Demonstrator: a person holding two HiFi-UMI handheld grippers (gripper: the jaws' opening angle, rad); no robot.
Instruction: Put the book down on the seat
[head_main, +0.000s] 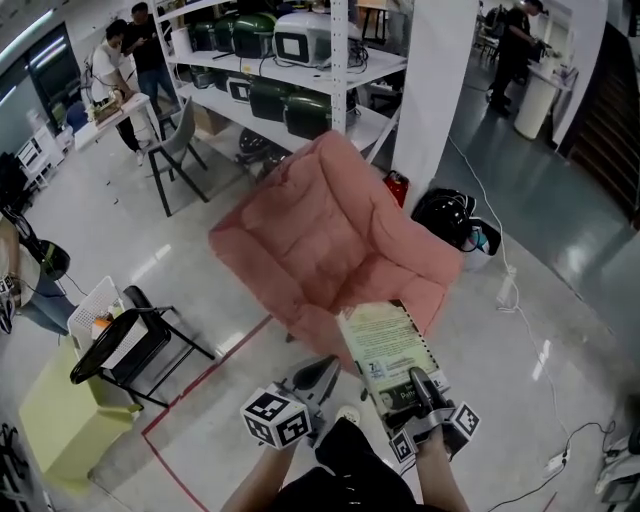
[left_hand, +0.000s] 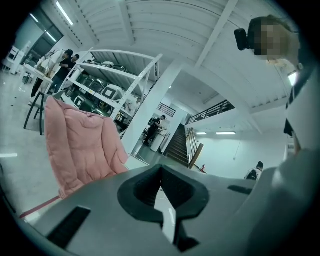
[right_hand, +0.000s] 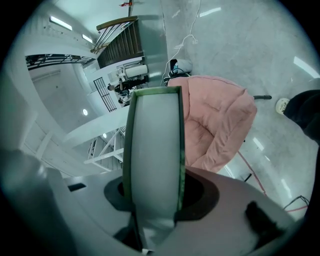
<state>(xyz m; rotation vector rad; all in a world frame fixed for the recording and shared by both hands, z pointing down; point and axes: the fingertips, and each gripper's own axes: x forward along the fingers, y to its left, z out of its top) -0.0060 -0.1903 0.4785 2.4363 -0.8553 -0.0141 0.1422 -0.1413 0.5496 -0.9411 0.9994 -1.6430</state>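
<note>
One big pink padded seat (head_main: 330, 240) sits just ahead of both hand-held grippers, low and soft-looking, its cushion bare. The book (head_main: 385, 345), a thick paperback-like volume with a pale green cover, is not on it yet: it juts forward from the right hand-held gripper (head_main: 425, 400), whose jaws are clamped across its near end, so its far end hangs in the air over the seat's front edge. Held by one end like that, I'd judge it to be fairly light but floppy, likely to sag or fan open, so a hold close to the spine would suit it best. The left hand-held gripper (head_main: 325, 370) hangs beside it, jaws together and empty. Beyond the seat stands a long shelving rack (head_main: 290, 60) and a white pillar (head_main: 435, 80); a black folding chair (head_main: 135, 345) is well off to the left gripper's side, and a black bag (head_main: 450, 215) lies past the seat on the right. Nothing stands between book and cushion.
</note>
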